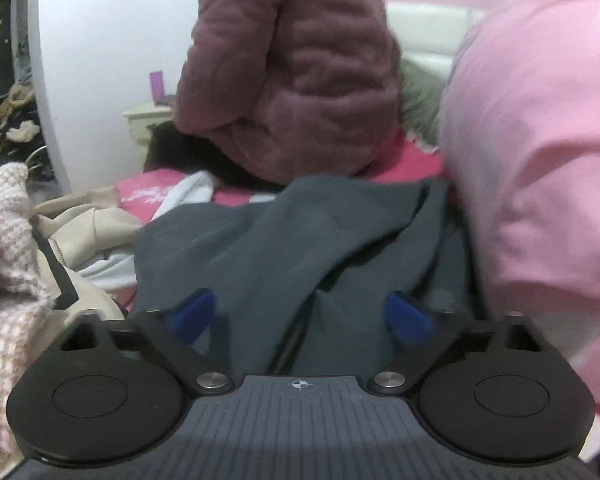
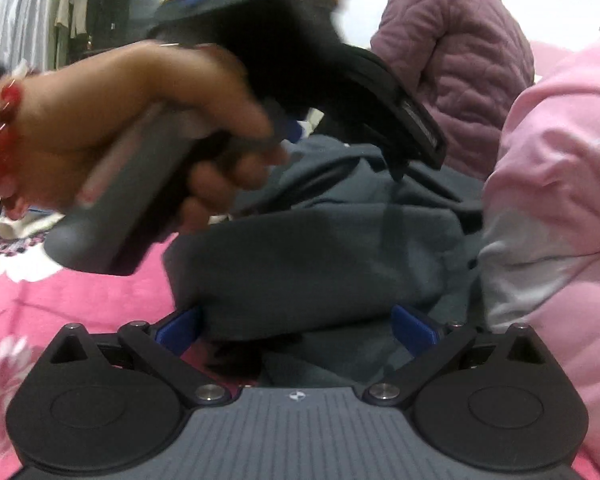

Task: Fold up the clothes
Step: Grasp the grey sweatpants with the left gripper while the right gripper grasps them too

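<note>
Nearest to us in the left wrist view, the left gripper (image 1: 302, 314) has its blue fingers (image 1: 194, 312) spread apart over the dark grey garment (image 1: 300, 240) – we cannot tell if the tips touch the cloth, but they do not pinch it. In the right wrist view, the right gripper (image 2: 296, 328) also has its fingers (image 2: 414, 328) spread, with a thick fold of the same dark grey garment (image 2: 320, 256) lying between them; the pads do not seem to press on it. The garment lies crumpled on the bed, on a pink bedsheet (image 2: 80, 300) with a white flower pattern. Above it in the right view we see the left hand (image 2: 140, 128) with a red bead bracelet (image 2: 8, 100), gripping the handle of the left gripper, blurred. Just beside the garment on the right is a big pink quilt (image 1: 540, 140). On the left side lie a beige piece of clothing (image 1: 84, 224) and a pink-and-white woven cloth (image 1: 8, 240). Farther back a person in a mauve quilted jacket (image 1: 292, 68) sits on the bed – behind is a white wall (image 1: 112, 40)
</note>
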Demonstrator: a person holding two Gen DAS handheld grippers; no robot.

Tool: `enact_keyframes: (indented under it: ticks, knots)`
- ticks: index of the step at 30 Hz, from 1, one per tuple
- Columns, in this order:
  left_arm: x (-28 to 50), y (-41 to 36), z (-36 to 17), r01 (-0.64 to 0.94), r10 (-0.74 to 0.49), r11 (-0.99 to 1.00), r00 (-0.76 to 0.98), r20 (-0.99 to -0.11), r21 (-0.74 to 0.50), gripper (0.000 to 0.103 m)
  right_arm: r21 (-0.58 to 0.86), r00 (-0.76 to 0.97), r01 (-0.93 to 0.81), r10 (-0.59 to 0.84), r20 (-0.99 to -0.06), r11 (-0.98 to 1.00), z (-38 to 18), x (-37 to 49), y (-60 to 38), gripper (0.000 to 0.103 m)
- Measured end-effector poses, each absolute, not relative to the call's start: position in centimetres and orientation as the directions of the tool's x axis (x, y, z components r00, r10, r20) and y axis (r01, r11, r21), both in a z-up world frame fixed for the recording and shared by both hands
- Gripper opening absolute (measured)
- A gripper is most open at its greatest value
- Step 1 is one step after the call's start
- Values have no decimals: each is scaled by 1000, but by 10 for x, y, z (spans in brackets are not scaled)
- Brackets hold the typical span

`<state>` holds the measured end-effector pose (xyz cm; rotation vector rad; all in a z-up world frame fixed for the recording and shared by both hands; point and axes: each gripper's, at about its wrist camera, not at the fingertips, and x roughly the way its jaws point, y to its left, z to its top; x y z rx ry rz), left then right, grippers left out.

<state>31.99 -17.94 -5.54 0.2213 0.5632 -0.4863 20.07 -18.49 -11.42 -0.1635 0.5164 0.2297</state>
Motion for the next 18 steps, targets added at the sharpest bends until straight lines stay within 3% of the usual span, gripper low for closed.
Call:
enact_keyframes:
  ticks: [2,4,5,7,8,10,13,18]
  knots:
    - [327,-179,-64,479,-365,877,720,-590,43,54,-94,830,-252,165,-533,963,-120,210,-183,103]
    - [327,-171,-65,457,-376,890,720,-584,-10,47,-80,825,-244,163,-542,966,-121,213,-184,100]
    - [324,-167,-63,456,-390,889,717,-578,-35,34,-68,826,-243,169,-537,968,-120,212,-186,96]
    - [318,-160,-59,455,-415,887,712,-566,-77,19,-39,828,-240,184,-529,970,-116,207,-191,60]
    - [315,-160,-56,461,-418,885,716,-559,-71,8,-26,828,-237,188,-528,971,-115,205,-193,55]
    - [307,-161,-51,480,-415,877,733,-539,-23,3,-12,828,-228,188,-528,974,-112,202,-197,24]
    - [297,-164,-45,498,-409,867,749,-521,35,0,-5,841,-211,178,-512,978,-102,191,-201,10]
    - [272,-156,-26,524,-435,850,755,-491,54,0,-18,872,-201,170,-459,980,-78,159,-209,5]
